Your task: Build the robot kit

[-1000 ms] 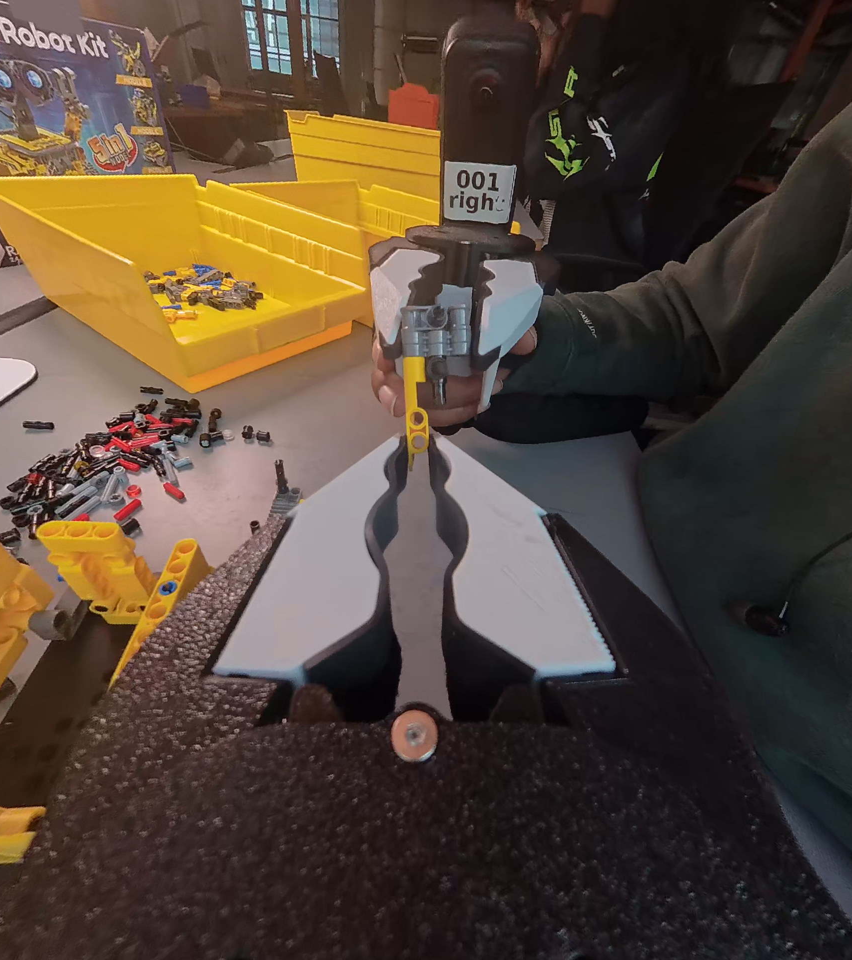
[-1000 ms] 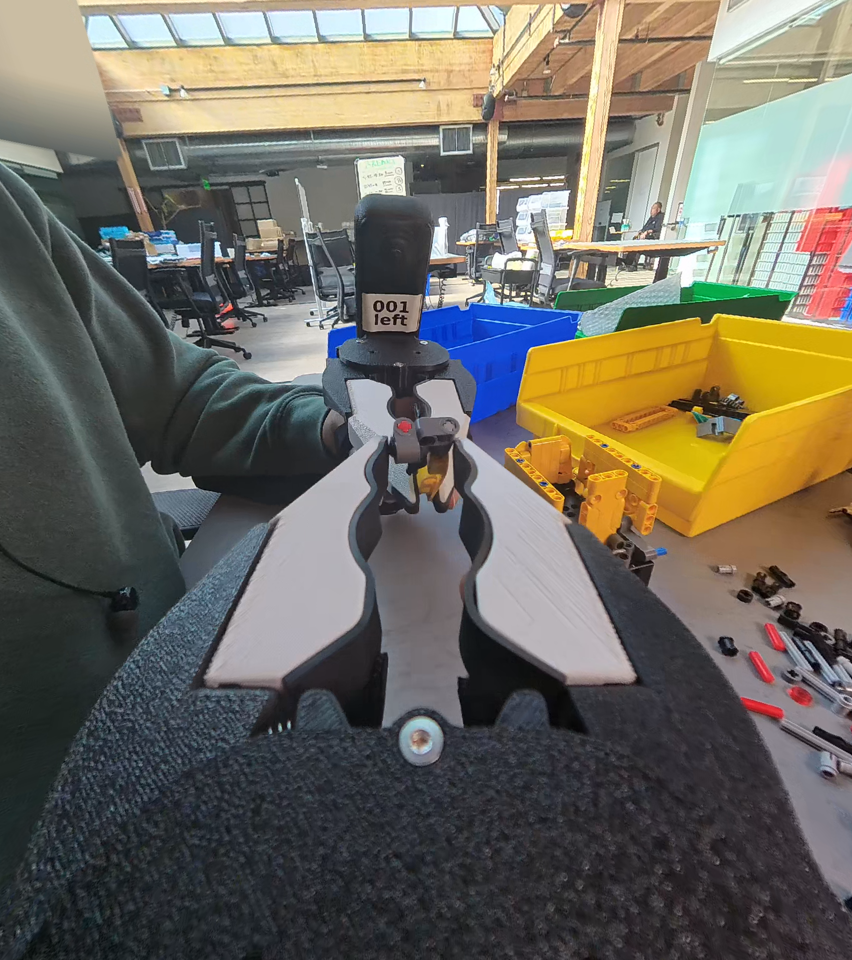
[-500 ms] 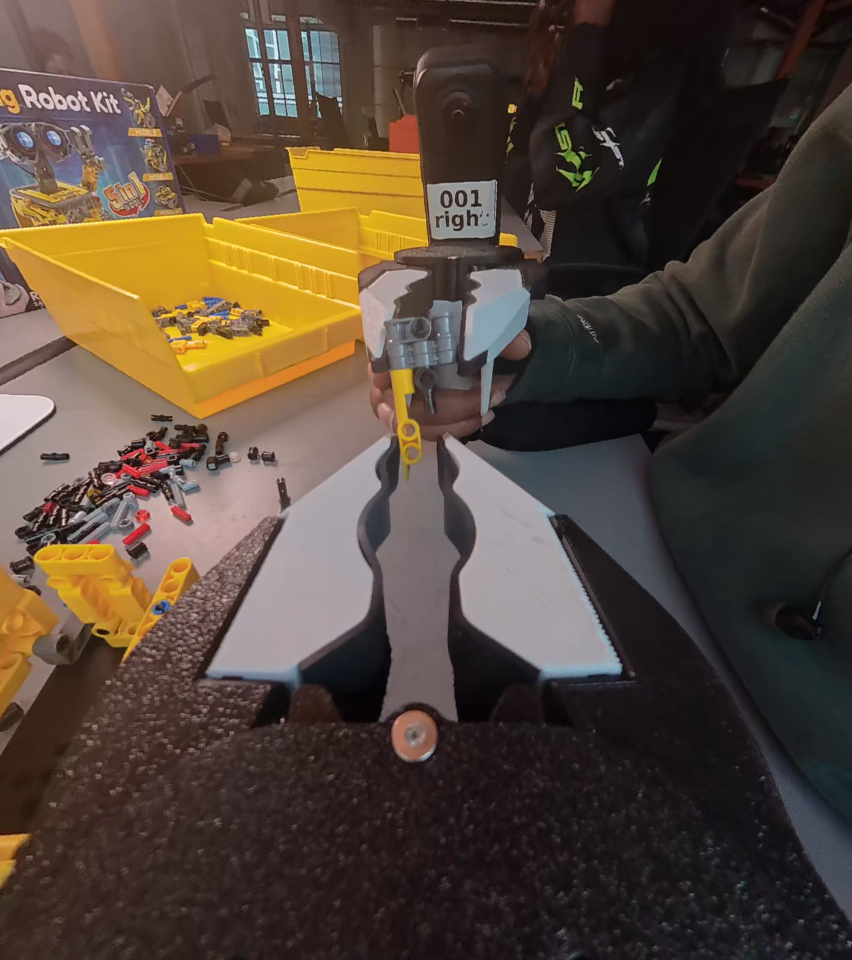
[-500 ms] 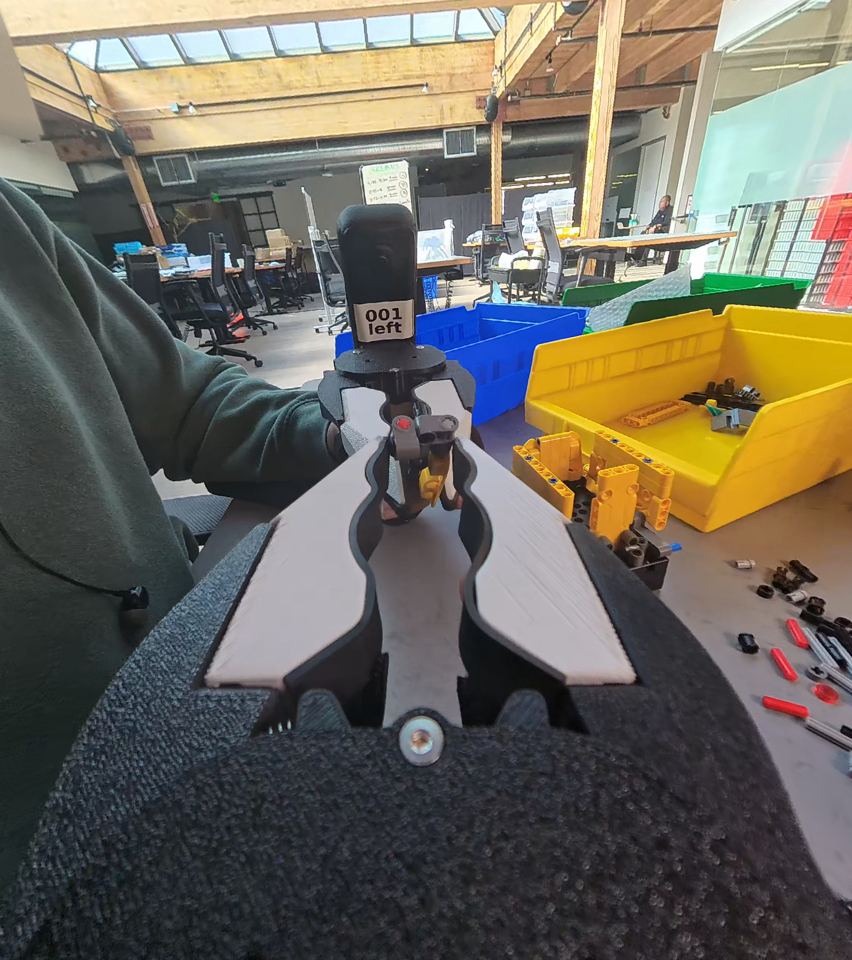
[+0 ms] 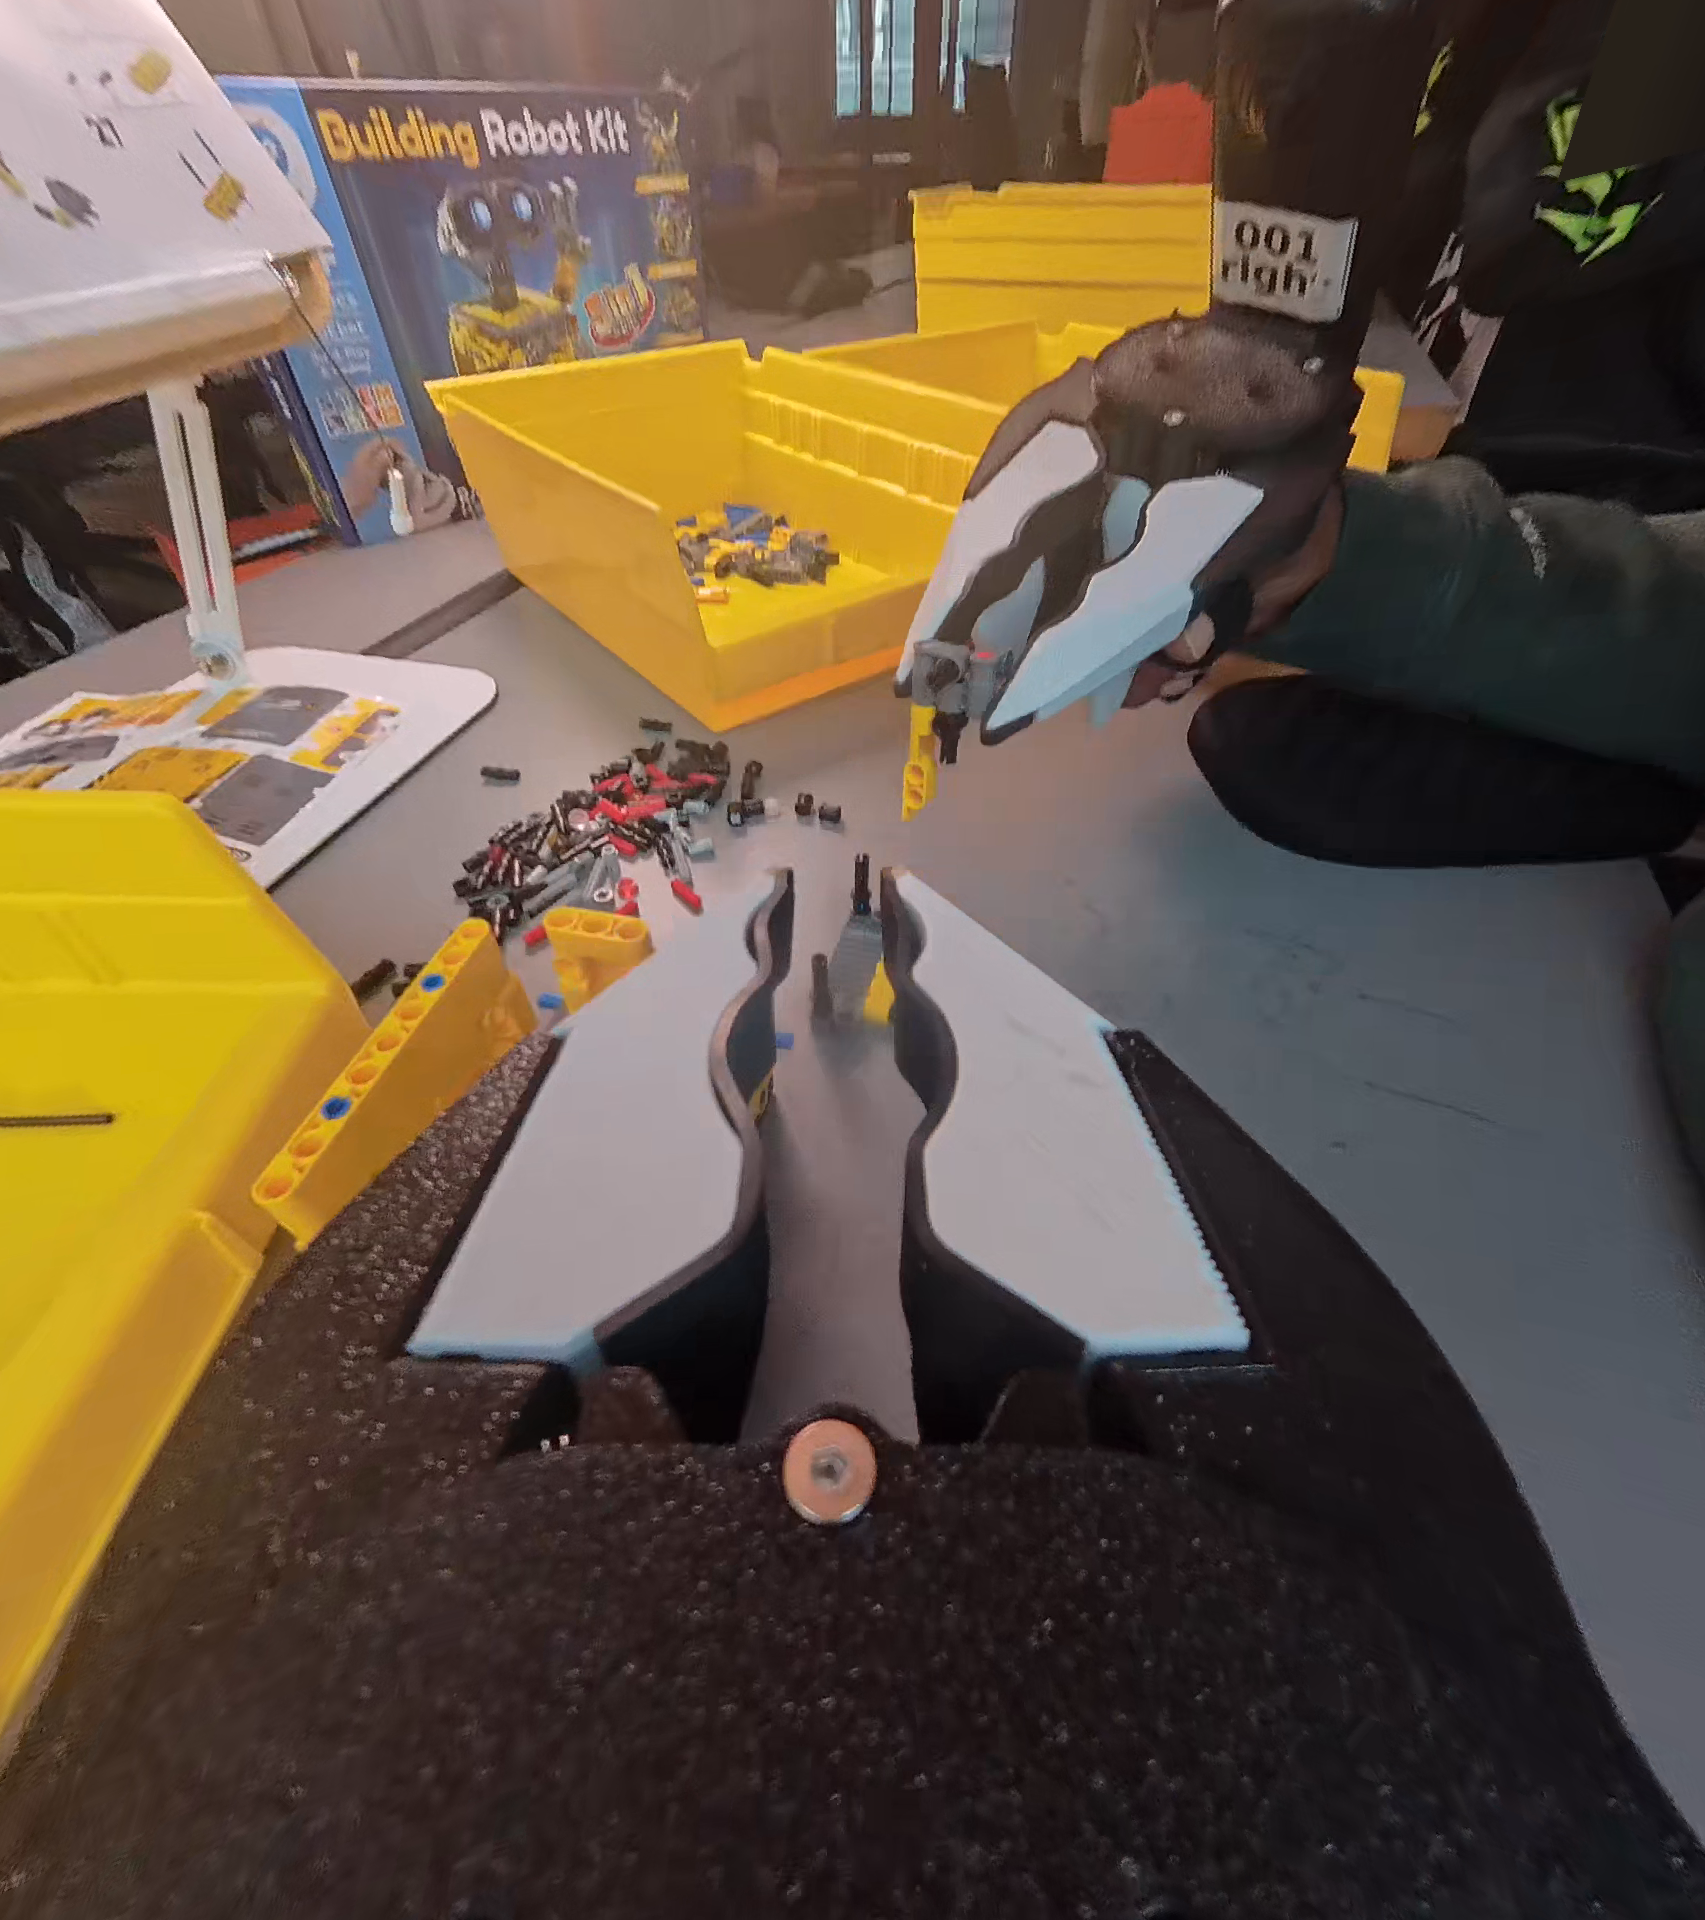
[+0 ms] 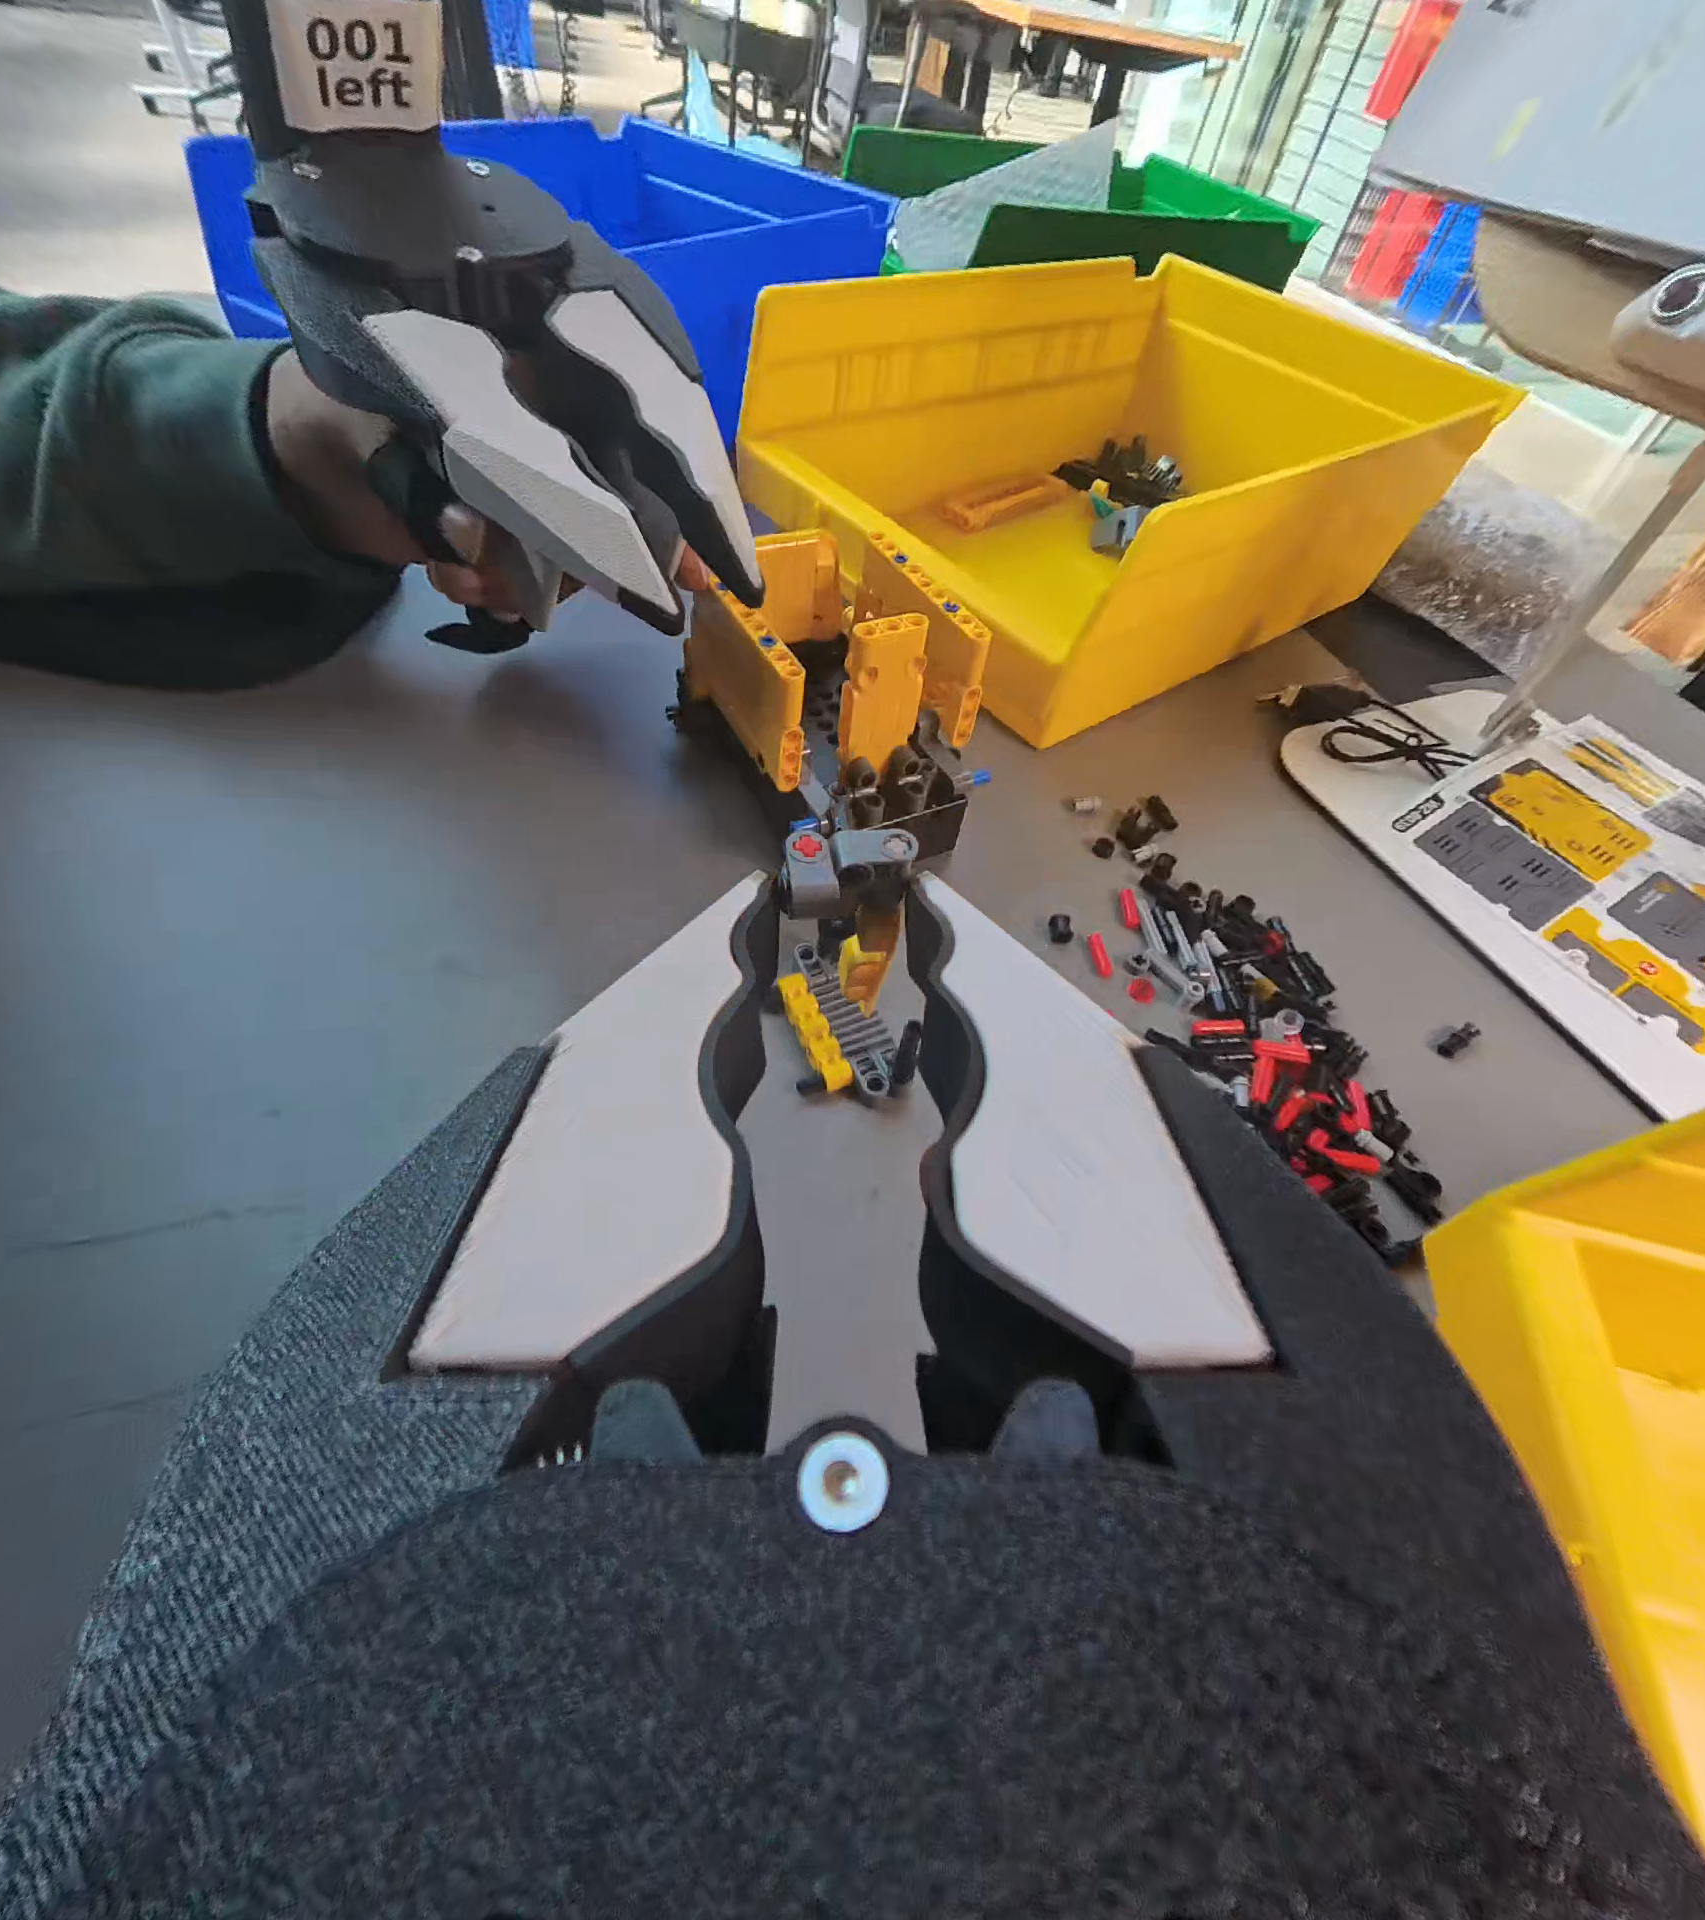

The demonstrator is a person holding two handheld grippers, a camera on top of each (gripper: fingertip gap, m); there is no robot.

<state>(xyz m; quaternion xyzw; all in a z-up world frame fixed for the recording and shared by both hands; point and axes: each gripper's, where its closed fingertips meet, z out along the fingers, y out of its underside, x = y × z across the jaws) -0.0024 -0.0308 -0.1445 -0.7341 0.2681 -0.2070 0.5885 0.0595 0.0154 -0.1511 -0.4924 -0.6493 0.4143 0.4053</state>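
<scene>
My right gripper is shut on a small grey assembly with a red pin and a yellow beam hanging from it. It holds this above the table; the left wrist view shows the gripper tilted down with the yellow beam dangling. My left gripper is narrowly open and empty. A small grey and yellow part lies on the table between its fingers and also shows in the right wrist view. In that view the left gripper hovers at the yellow model.
A pile of small black, red and grey pins lies on the grey table. Yellow bins stand behind, another yellow bin is close by. An instruction booklet lies on a white stand base. A blue bin and a kit box stand farther back. The tips of one gripper are about 9 centimeters away from the tips of the other.
The two grippers have moved apart. The left gripper has come off the yellow beam and gone down beside the yellow model. The right gripper has tilted down over the table, still holding the assembly.
</scene>
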